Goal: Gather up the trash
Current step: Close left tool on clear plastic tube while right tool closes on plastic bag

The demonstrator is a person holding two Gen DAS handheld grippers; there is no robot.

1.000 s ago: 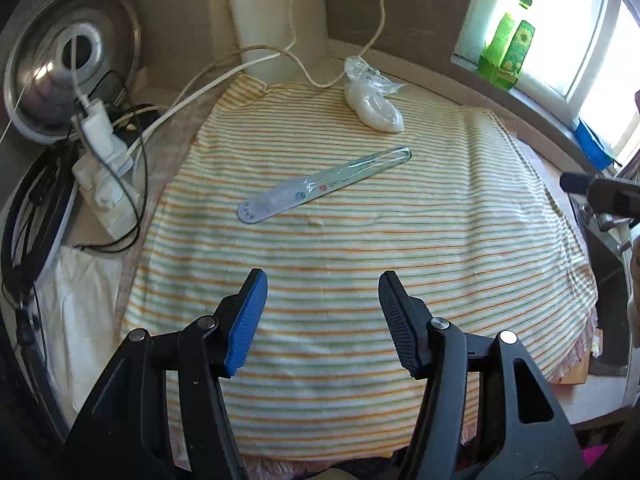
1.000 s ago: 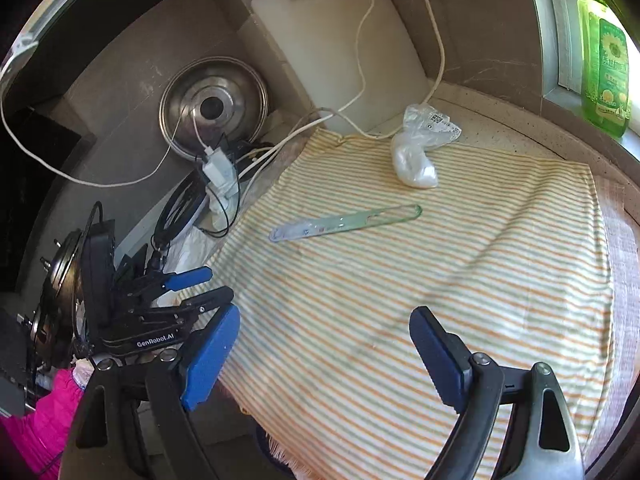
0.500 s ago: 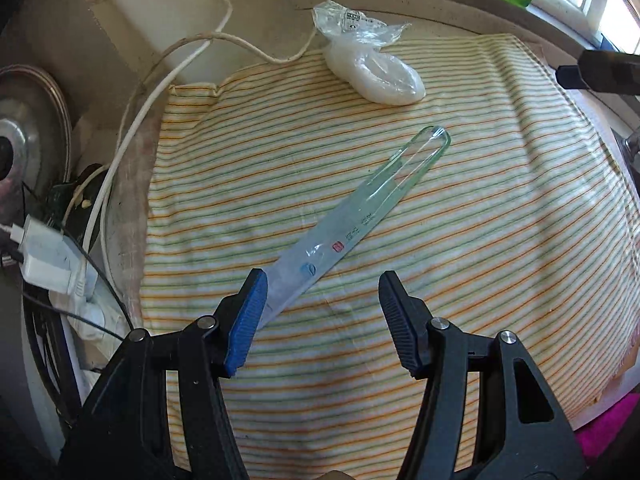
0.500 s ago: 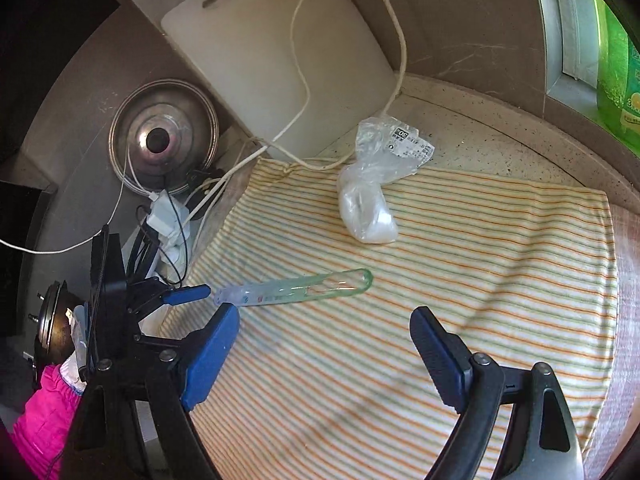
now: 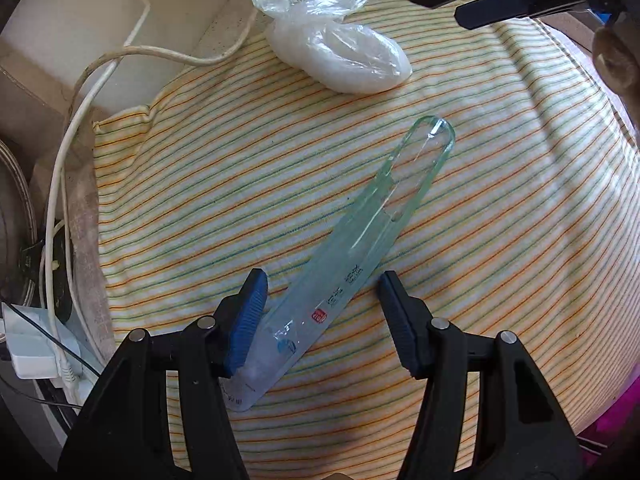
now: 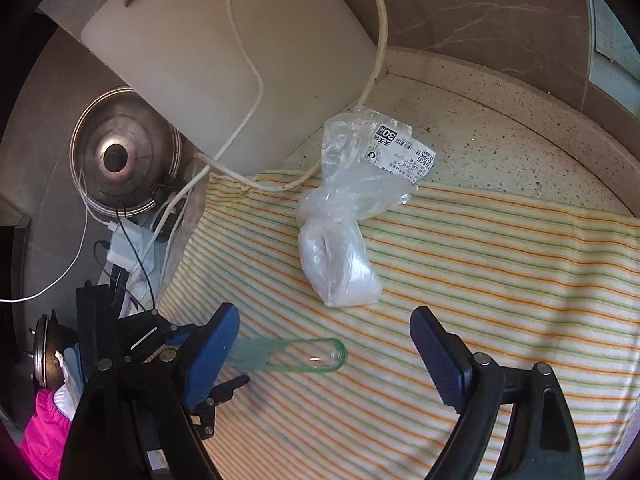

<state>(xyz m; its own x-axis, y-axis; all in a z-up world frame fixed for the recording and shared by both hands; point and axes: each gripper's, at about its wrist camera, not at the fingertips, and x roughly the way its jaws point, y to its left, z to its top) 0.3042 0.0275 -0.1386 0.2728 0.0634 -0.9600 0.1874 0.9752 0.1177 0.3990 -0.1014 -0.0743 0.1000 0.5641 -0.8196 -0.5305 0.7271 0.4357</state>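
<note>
Trash first: a long clear plastic blister sleeve (image 5: 352,264) lies flat on the striped cloth (image 5: 500,240) over the bench, and its printed near end sits right between the jaws of my left gripper (image 5: 320,320), which are spread apart and not pressing on it. That sleeve looks featherlight, thin and springy, likely slick too, so I reckon the printed end is the place to pinch, across its narrow width, and gently, since it could buckle or skate away over the cloth. Beyond its rounded far tip rests the second piece, a crumpled plastic bag (image 6: 340,256) with something white in its belly and a labelled neck trailing onto the speckled counter; soft, rustly, easy to grab anywhere along the bulge (the loose neck would probably just slip). My right gripper (image 6: 324,352) hangs over the cloth with jaws wide and nothing between the pads, the bag just ahead of it. Around us: a white cutting board (image 6: 224,52) leaning on the wall, a cream cord (image 6: 256,92) looping down it and across the cloth's far edge close to the bag, a steel lid (image 6: 120,152), and a charger plug (image 6: 124,246) with its wires off to the left. That cord is the one snag I'd watch near the bag.
</note>
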